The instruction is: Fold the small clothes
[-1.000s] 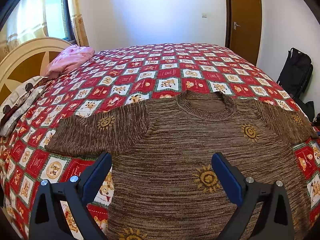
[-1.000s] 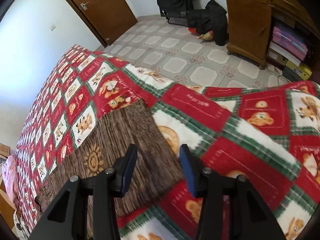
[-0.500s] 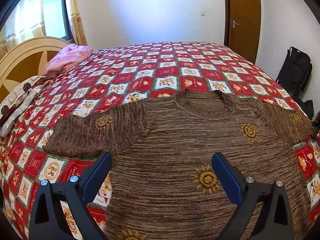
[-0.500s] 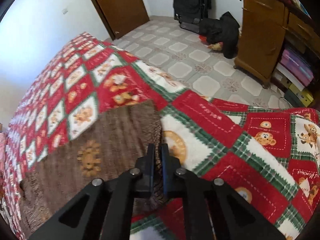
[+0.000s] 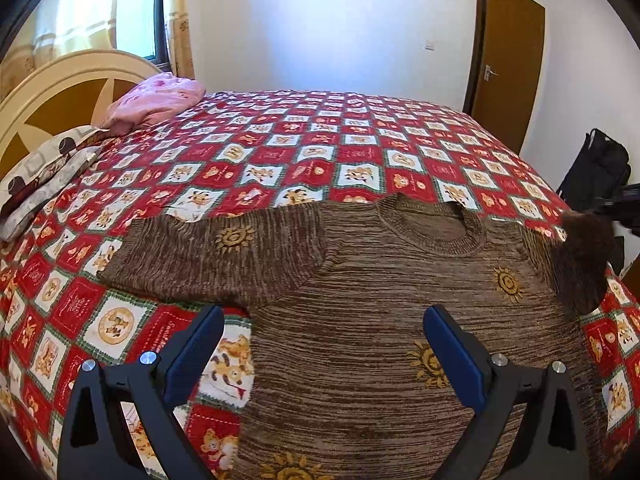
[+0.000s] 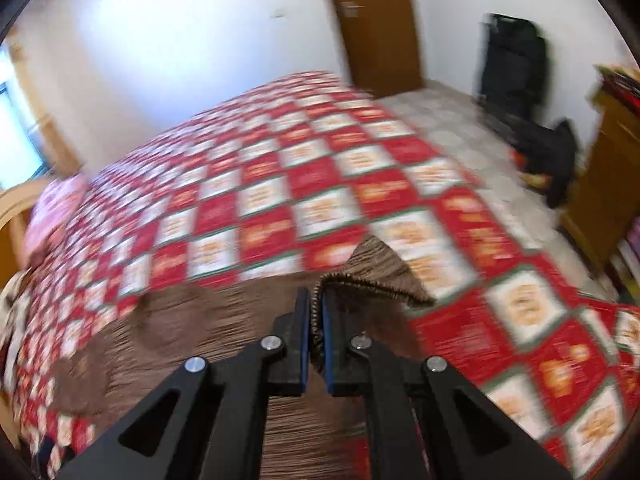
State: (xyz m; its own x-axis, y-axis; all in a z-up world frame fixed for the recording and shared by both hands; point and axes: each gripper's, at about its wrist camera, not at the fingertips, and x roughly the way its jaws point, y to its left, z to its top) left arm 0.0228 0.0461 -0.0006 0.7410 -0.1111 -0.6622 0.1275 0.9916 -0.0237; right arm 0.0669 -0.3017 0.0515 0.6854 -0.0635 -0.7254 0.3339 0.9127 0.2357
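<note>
Lying flat, sweater [image 5: 380, 320] neck toward far wall, right gripper [image 6: 316, 312] pinching its sleeve cuff [image 6: 360, 280], left gripper [image 5: 324, 344] wide, empty

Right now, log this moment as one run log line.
step: fold right sleeve | right gripper: shut on cuff of brown knitted sun-pattern sweater, lifted | left gripper: open above sweater, holding nothing | surface: red checked bedspread

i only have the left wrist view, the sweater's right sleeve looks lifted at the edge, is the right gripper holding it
Observer: Yes. The right gripper is shut on the sleeve cuff, ribbed edge between its pads.
Operator: is my left one touching anything
Observer: No. The left gripper is open above the sweater, nothing between its fingers.
Operator: what's past the bed on the right
Observer: A wooden cabinet beside the tiled floor.
</note>
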